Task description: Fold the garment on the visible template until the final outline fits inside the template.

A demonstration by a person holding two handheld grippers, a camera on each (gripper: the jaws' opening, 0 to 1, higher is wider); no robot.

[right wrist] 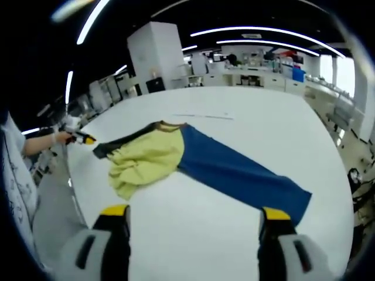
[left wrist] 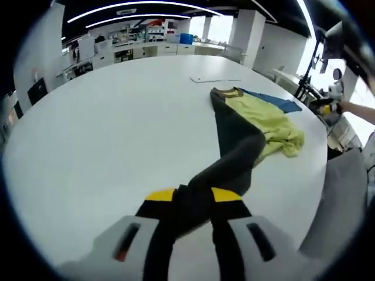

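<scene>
Since the garment (left wrist: 258, 120) is limp and light, the left claw (left wrist: 193, 202) clamps its dark sleeve end — right claw (right wrist: 193, 219) gapes above the counter (right wrist: 252, 126).

Garment (right wrist: 193, 158) beyond spread fingers (right wrist: 115, 218)

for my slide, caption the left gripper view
Left gripper shut on the garment's dark sleeve, stretched across the white table.

Probably a lab (cluttered benches (right wrist: 258, 73)).
</scene>
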